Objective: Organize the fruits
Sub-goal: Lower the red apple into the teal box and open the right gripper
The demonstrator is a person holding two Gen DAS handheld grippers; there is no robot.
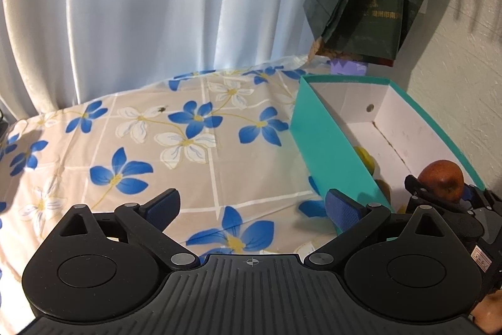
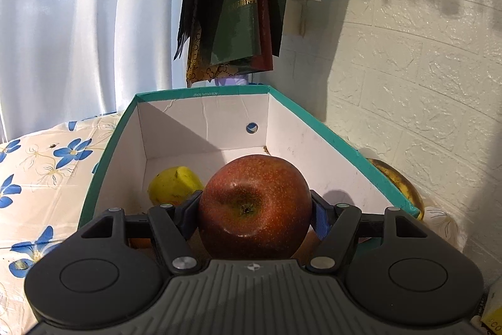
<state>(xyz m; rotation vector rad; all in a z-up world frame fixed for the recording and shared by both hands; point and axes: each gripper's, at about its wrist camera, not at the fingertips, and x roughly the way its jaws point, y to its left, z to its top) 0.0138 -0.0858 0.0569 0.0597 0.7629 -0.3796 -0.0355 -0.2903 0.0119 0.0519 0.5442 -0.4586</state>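
Observation:
My right gripper [image 2: 254, 209] is shut on a red apple [image 2: 254, 206], both pads pressing its sides, held over the near end of a teal cardboard box [image 2: 200, 92] with a white inside. A yellow fruit [image 2: 174, 186] lies on the box floor at the left, and an orange fruit [image 2: 139, 242] shows partly under the left finger. From the left wrist view the same red apple [image 1: 441, 181] sits in the right gripper [image 1: 439, 193] above the teal box [image 1: 326, 146]. My left gripper [image 1: 252, 208] is open over the flowered tablecloth [image 1: 141, 146], with nothing between its fingers.
A banana [image 2: 398, 181] lies outside the box between its right wall and the white brick-patterned wall [image 2: 423, 99]. Dark green bags [image 2: 238, 5] hang above the box's far end. A pale curtain [image 1: 125, 5] backs the table. A yellow packet corner [image 2: 494, 313] shows at lower right.

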